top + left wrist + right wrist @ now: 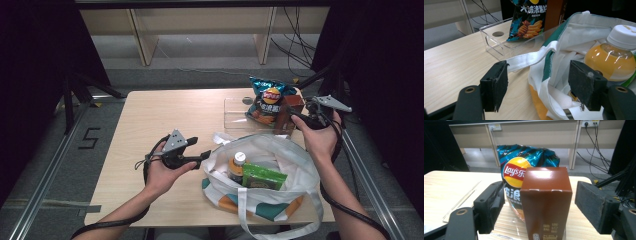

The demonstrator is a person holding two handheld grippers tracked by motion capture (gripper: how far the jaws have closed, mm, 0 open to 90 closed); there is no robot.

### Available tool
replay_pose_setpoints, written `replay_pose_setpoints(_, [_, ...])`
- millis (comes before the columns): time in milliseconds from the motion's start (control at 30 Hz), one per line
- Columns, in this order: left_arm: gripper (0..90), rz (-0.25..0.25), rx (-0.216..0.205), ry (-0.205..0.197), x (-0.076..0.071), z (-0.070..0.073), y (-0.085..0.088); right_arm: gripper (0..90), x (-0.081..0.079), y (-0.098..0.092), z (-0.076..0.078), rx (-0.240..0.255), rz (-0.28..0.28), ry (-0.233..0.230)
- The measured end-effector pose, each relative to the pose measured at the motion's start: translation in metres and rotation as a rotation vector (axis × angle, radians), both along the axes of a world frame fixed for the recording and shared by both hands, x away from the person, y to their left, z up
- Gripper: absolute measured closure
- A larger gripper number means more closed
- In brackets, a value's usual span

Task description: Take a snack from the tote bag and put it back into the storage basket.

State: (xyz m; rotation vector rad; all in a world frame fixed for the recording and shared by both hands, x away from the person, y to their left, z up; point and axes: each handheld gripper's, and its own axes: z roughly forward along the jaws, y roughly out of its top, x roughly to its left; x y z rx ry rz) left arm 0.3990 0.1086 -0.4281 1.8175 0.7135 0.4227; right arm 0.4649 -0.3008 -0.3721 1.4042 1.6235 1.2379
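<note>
Right tool point(539, 202) gapes around the brown box point(545, 202) (pads apart)

Your brown carton point(545, 202) stands upright in the clear tray point(235, 112) at the surface's 1 o'clock, touching the blue chip bag point(524, 165) behind it. White tote bag point(280, 160) sits open at 5 o'clock, rim slack, strap point(531, 58) trailing toward 9.

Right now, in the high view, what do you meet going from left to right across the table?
Left gripper → orange-juice bottle with white cap → green snack packet → right gripper
</note>
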Motion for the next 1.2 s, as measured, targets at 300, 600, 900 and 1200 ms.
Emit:
replay_pose_setpoints(300, [31.7, 0.002, -0.001, -0.002, 0.000, 0.000, 0.000, 25.8, -0.018, -0.003, 0.006, 0.007, 0.031, -0.020])
replay_pose_setpoints(600, [31.7, -0.002, 0.005, -0.005, 0.000, 0.000, 0.000, 29.4, -0.040, -0.004, 0.008, 0.027, 0.056, -0.033])
replay_pose_setpoints(900, [31.7, 0.001, 0.004, -0.001, -0.001, 0.000, 0.000, 34.6, -0.064, -0.003, 0.009, 0.031, 0.104, -0.028])
replay_pose_setpoints(1200, [31.7, -0.001, 0.005, -0.002, 0.000, 0.000, 0.000, 37.8, -0.082, 0.003, -0.001, 0.031, 0.184, -0.032])
